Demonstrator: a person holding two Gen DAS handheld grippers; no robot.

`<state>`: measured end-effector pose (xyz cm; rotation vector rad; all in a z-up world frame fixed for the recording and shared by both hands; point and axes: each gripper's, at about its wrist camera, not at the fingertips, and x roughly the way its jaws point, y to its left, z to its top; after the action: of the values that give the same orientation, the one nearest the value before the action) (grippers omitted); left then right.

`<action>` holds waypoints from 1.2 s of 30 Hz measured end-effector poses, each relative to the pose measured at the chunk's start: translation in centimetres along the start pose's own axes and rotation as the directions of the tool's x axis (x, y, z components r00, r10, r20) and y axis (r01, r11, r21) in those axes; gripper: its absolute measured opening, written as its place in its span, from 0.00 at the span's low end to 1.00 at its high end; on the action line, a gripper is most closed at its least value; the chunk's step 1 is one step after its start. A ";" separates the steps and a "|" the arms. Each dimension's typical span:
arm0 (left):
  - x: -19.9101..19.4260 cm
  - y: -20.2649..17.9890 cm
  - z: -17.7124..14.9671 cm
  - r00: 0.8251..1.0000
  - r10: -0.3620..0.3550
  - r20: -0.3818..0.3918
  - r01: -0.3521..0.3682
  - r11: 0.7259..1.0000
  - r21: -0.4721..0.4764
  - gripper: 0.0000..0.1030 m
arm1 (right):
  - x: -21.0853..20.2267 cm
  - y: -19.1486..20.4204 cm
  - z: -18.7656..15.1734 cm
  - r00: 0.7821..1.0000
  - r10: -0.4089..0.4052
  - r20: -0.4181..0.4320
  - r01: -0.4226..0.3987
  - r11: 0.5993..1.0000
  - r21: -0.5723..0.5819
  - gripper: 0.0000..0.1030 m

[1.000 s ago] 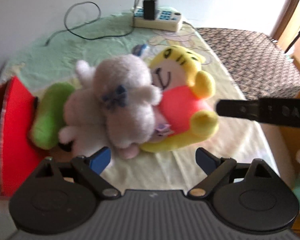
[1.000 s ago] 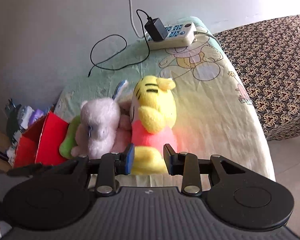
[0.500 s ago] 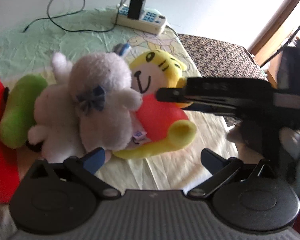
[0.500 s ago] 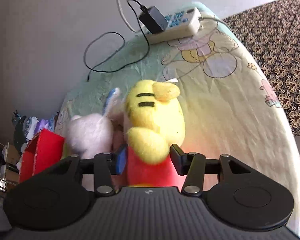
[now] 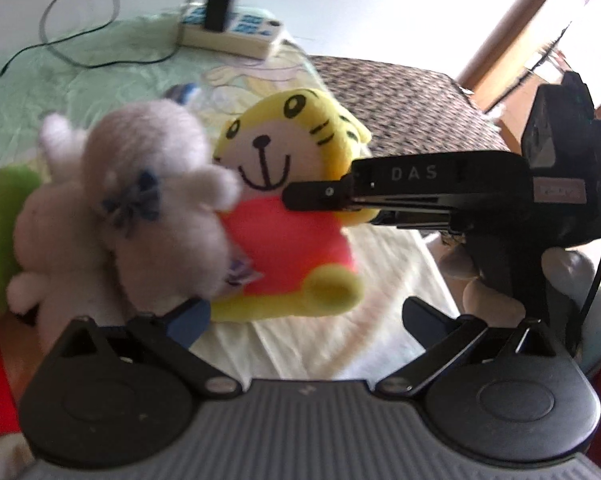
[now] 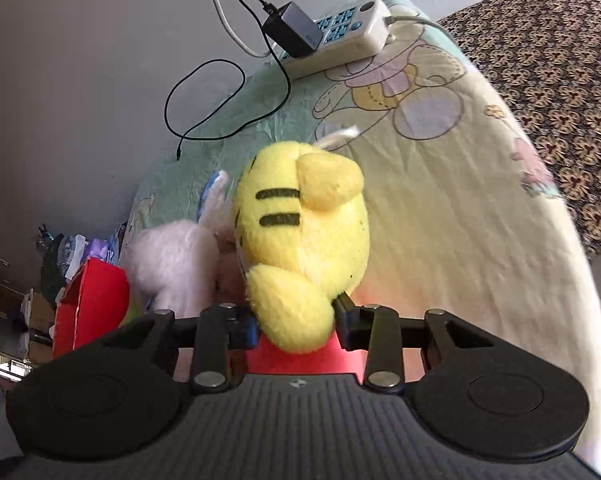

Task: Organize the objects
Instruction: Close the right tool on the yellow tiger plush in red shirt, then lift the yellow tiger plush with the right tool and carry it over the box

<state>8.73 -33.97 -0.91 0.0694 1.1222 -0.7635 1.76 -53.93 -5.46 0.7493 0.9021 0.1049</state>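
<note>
Right gripper [image 6: 296,326] jaws, just closing, clench yellow tiger plush [image 6: 304,216]; soft arm may slip free. Left gripper [image 5: 304,316] gapes empty.

Power strip [image 6: 342,42], black charger [image 6: 292,34] plugged in; patterned chair [image 5: 400,96].

A bed covered with a pale green and cream cartoon-print sheet [image 6: 440,200] carries everything. At its far edge by the wall lies a white power strip [image 6: 340,42] with a black charger plugged in, its thin black cable [image 6: 204,100] looping over the sheet. Nearer lie a yellow tiger plush in a red shirt [image 6: 300,232], a white fluffy plush animal [image 5: 140,208] against it, and a green plush piece [image 5: 0,236] beyond.
</note>
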 end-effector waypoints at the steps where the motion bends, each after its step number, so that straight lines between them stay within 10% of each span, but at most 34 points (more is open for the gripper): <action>1: -0.1 -0.3 -0.2 1.000 -0.009 -0.003 0.009 1.000 0.015 0.98 | -0.3 -0.1 -0.2 1.000 -0.005 -0.001 0.005 1.000 0.000 0.35; 8: 0.6 -2.3 -1.2 1.000 -0.017 -0.022 0.019 0.995 0.103 0.98 | -4.6 -0.1 -2.6 0.996 -0.072 0.043 0.073 0.997 -0.021 0.33; 16: -0.6 -4.2 -3.5 0.983 -0.181 -0.041 0.186 0.966 0.181 0.98 | -9.4 0.5 -5.9 0.991 -0.113 0.078 0.115 0.993 -0.029 0.33; 25: -7.9 -2.9 -6.2 0.961 -0.252 0.118 0.220 0.948 0.231 0.98 | -9.9 5.2 -7.0 0.994 0.067 0.088 -0.058 0.993 -0.101 0.33; 36: -21.6 8.4 -7.6 0.920 -0.140 0.367 0.091 0.985 0.147 0.98 | -2.4 19.0 -5.8 0.943 0.332 0.026 -0.323 0.930 -0.176 0.33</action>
<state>3.09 -13.41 10.85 -0.0365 0.7144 -0.9104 0.05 -37.53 5.86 0.7349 0.6989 0.4500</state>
